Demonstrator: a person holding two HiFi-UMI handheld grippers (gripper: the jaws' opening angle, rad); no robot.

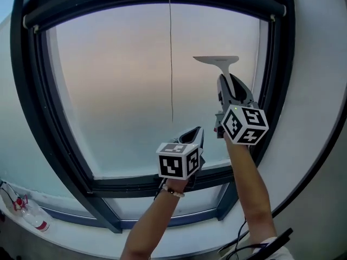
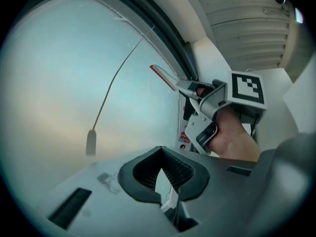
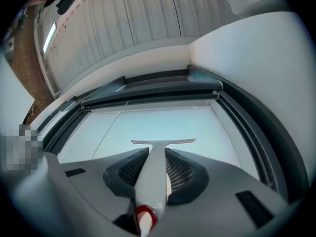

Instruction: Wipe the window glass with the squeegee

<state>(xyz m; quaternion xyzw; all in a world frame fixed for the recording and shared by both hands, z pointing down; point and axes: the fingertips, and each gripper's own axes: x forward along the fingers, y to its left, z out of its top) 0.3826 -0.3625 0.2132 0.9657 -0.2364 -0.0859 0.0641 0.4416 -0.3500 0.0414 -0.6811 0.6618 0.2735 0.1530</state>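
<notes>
A white squeegee [image 1: 217,60] points up with its blade flat against the upper right part of the window glass [image 1: 114,91]. My right gripper [image 1: 226,80] is shut on its handle just below the blade. In the right gripper view the handle [image 3: 154,172] runs between the jaws to the blade [image 3: 163,142]. My left gripper [image 1: 195,131] hangs lower, near the glass's bottom edge, shut; a thin white sliver shows between its pads [image 2: 163,179]. The left gripper view also shows the squeegee [image 2: 164,77] and the right gripper [image 2: 195,89].
A thin blind cord [image 1: 171,64] hangs down the middle of the glass, ending in a pull [image 2: 91,143]. A dark window frame [image 1: 162,186] surrounds the pane. A plastic bottle [image 1: 32,219] lies on the sill at lower left. Cables [image 1: 238,246] trail at lower right.
</notes>
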